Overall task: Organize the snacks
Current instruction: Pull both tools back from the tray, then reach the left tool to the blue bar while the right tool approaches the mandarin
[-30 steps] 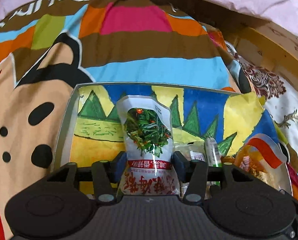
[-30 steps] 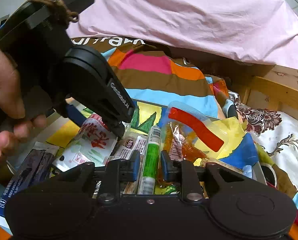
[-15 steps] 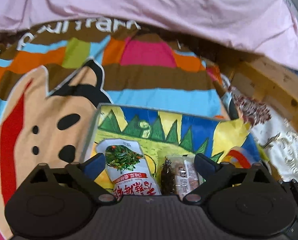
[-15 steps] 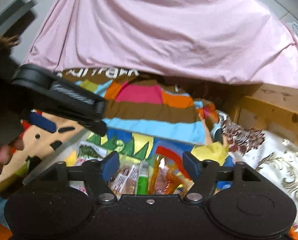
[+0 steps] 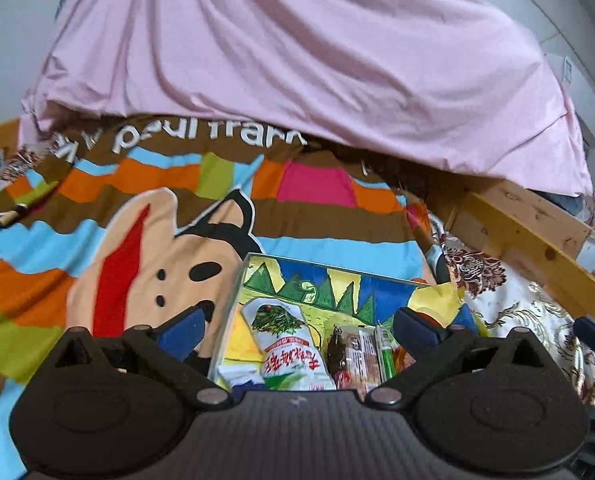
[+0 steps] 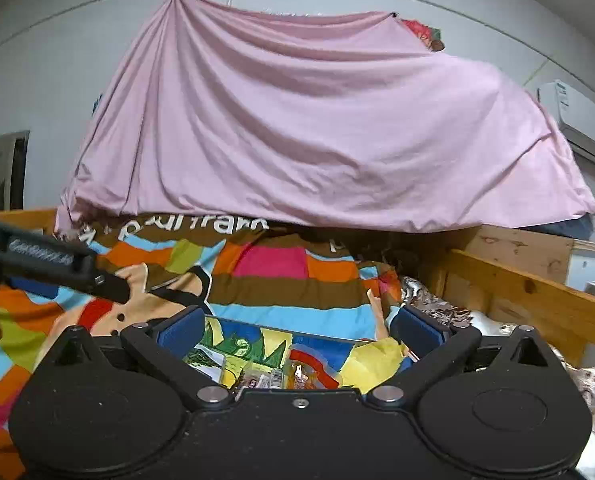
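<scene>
A shallow box (image 5: 337, 270) with a painted lining lies on the bed. In it are a white pouch with a green vegetable picture (image 5: 285, 344), a brown packet (image 5: 353, 356) and a green tube (image 5: 385, 354). My left gripper (image 5: 299, 326) hovers above and short of the box; its jaws are opening wide and nothing is between them. My right gripper (image 6: 297, 326) is also raised over the box (image 6: 297, 336), jaws opening, empty, above a red-and-clear packet (image 6: 311, 364) and a yellow wrapper (image 6: 371, 360). The left gripper's black body (image 6: 57, 264) crosses the left of the right wrist view.
A striped blanket with a cartoon dog (image 5: 137, 248) covers the bed. A pink sheet (image 6: 317, 128) hangs behind it. A wooden bed rail (image 6: 529, 292) runs along the right, with patterned cloth (image 5: 517, 312) below. An air conditioner (image 6: 573, 112) is on the wall.
The left gripper let go of the white pouch and the right gripper let go of the green tube. Both opened wide, rose and drew back from the box.
</scene>
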`<control>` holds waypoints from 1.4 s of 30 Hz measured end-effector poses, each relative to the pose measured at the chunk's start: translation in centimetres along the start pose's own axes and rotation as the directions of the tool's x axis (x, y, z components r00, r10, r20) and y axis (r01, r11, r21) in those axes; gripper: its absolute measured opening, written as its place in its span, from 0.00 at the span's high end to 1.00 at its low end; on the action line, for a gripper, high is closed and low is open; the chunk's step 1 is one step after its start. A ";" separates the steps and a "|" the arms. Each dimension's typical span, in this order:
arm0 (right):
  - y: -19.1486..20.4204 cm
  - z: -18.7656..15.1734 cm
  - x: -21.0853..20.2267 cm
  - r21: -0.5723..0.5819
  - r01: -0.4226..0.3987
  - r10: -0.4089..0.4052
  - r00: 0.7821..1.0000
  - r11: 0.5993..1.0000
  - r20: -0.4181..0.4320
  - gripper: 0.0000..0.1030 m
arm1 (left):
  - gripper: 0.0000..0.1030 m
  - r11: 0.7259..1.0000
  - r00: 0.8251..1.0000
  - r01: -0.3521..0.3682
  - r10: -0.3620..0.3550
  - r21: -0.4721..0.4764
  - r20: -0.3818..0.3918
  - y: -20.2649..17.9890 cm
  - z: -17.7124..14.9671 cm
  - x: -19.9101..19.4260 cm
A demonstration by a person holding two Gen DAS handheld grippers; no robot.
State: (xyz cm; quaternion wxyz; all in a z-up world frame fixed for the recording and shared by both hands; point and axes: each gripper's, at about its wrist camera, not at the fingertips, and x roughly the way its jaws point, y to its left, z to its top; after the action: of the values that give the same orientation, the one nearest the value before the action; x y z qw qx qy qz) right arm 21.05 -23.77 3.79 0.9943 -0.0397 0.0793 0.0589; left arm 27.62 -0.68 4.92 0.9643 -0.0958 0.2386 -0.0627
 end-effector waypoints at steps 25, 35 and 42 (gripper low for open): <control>0.9 -2.6 -15.7 0.050 -0.006 0.010 0.996 0.999 -0.086 0.01 | 0.00 0.992 0.991 -0.052 0.036 0.118 0.131 -0.8 -10.1 -17.1; 2.6 -3.8 -17.7 -0.038 -0.006 0.001 0.994 0.999 -0.106 0.01 | 0.00 0.990 0.992 -0.067 0.054 0.123 0.110 -0.1 -13.0 -18.6; 3.3 -4.0 -17.5 -0.070 -0.007 -0.003 0.991 0.998 -0.134 0.01 | 0.00 0.989 0.993 -0.095 0.086 0.112 0.081 0.7 -13.8 -18.8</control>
State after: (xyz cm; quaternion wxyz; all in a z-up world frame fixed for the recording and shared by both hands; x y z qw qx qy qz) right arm 2.90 -22.83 2.42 0.9847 -0.0784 0.1439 0.0598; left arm 4.68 0.96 1.20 0.9785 -0.0314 0.2019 -0.0289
